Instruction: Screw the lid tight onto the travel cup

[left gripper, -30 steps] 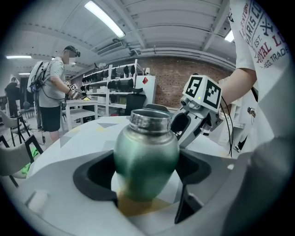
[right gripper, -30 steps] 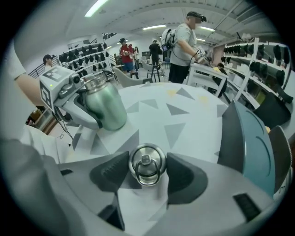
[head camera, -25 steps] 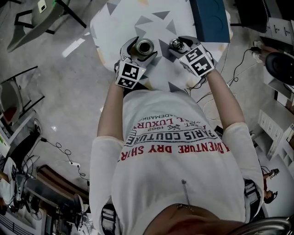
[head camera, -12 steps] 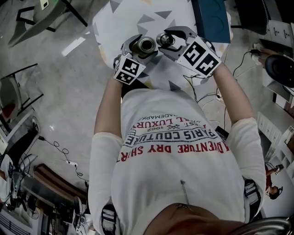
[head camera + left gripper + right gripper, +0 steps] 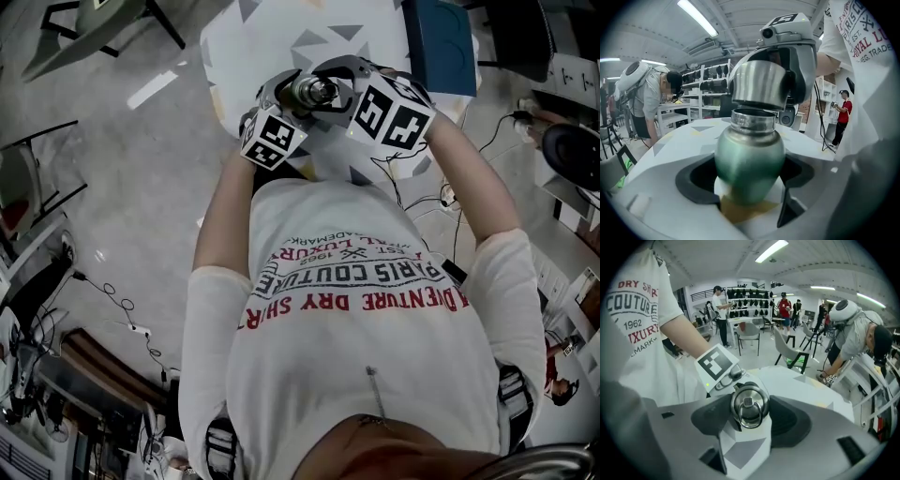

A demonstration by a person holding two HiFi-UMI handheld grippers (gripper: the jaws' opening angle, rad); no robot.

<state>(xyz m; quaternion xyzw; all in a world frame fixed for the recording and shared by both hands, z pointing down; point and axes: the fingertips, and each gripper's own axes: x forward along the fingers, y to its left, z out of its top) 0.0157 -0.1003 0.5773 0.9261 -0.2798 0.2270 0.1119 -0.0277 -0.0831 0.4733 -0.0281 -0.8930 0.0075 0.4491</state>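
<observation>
Steel, and carried by the right gripper [image 5: 750,417], the lid [image 5: 757,84] hangs directly over the open mouth of the green travel cup [image 5: 750,145]. Its jaws are clamped on the lid's sides. The left gripper [image 5: 749,183] is closed round the cup's rounded body and holds it off the patterned table [image 5: 679,140]. Whether the lid's lower edge already rests on the threaded neck cannot be told; the two are at least very close.

The step in hand looks like seating the lid before turning. To do it well, the lid's edge should likely be brought level with the cup's rim and centred on the neck, then lowered gently until it sits. A lid that goes on tilted risks crossing the threads. The left grip probably needs to hold firm so the smooth cup does not spin with the twist.
</observation>
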